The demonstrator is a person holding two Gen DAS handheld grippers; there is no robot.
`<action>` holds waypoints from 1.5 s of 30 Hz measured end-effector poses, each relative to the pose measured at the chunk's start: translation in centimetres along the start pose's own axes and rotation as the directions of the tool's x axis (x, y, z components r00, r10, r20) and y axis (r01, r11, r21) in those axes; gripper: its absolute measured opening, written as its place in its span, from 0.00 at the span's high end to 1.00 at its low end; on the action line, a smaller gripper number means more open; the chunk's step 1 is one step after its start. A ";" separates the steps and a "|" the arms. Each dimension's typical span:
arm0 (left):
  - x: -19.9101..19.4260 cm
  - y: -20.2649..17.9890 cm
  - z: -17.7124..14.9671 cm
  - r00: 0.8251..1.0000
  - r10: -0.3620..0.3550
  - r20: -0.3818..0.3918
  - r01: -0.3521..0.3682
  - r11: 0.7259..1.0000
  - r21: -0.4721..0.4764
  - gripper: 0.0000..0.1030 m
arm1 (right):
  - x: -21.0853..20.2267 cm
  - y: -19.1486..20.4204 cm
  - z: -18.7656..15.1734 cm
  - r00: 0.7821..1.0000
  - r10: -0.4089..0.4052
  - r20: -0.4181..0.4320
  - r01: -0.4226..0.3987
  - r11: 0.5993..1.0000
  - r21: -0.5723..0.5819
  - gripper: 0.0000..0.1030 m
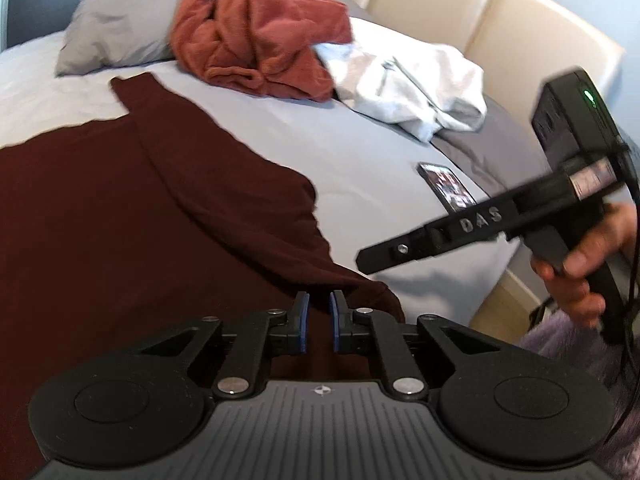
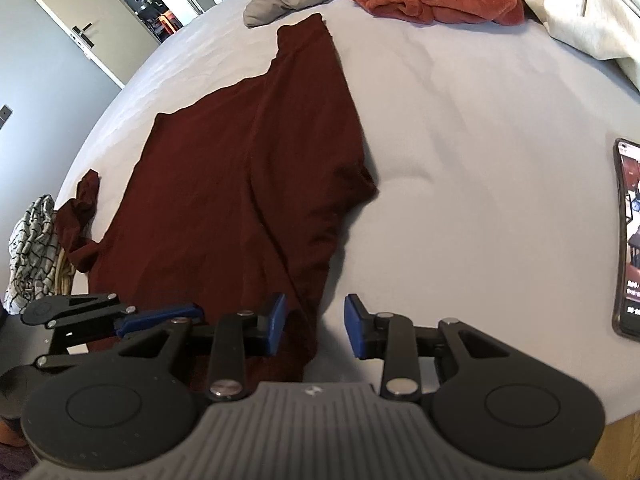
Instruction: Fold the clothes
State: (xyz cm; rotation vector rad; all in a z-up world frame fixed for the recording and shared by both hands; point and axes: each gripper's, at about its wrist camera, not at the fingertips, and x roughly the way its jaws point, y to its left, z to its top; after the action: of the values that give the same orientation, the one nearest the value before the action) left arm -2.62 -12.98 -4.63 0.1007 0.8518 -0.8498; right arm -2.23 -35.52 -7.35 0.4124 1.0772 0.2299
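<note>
A dark maroon garment (image 2: 248, 184) lies spread on the pale bed (image 2: 460, 160), one sleeve reaching toward 12 o'clock. The left gripper (image 1: 319, 326) hovers over the garment's near edge, jaws slightly parted, nothing between them. The right gripper (image 2: 315, 326) sits at the garment's hem with jaws spread wide, empty. At 1 o'clock a rust-coloured heap (image 1: 260, 28) touches a white garment (image 1: 404, 88). A phone (image 2: 628, 236) rests at 3 o'clock.
</note>
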 end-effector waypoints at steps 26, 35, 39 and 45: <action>4.8 -1.9 -1.0 0.993 -0.110 -0.053 0.112 0.993 0.045 0.95 | -0.3 2.2 0.0 0.986 0.147 -0.082 -0.150 0.988 -0.039 0.98; 4.0 -2.5 -2.4 0.977 -0.151 -0.150 0.165 0.983 0.084 0.95 | 2.7 2.6 -1.2 0.983 0.091 -0.161 -0.107 0.990 -0.097 0.97; 2.4 -0.7 -2.7 0.966 -0.179 -0.189 0.185 0.983 0.014 0.95 | 3.5 2.9 -1.7 0.981 0.068 -0.183 -0.092 0.988 -0.122 0.94; 0.3 2.2 -2.6 0.965 -0.133 -0.226 0.121 0.990 -0.067 0.94 | 3.1 2.8 -2.0 0.974 0.082 -0.212 -0.109 0.987 -0.121 0.86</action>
State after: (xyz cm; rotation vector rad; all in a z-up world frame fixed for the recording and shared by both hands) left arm -2.60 -10.66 -7.11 0.1002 1.1072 -0.9476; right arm -2.50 -31.40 -9.39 0.3269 1.2389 0.4351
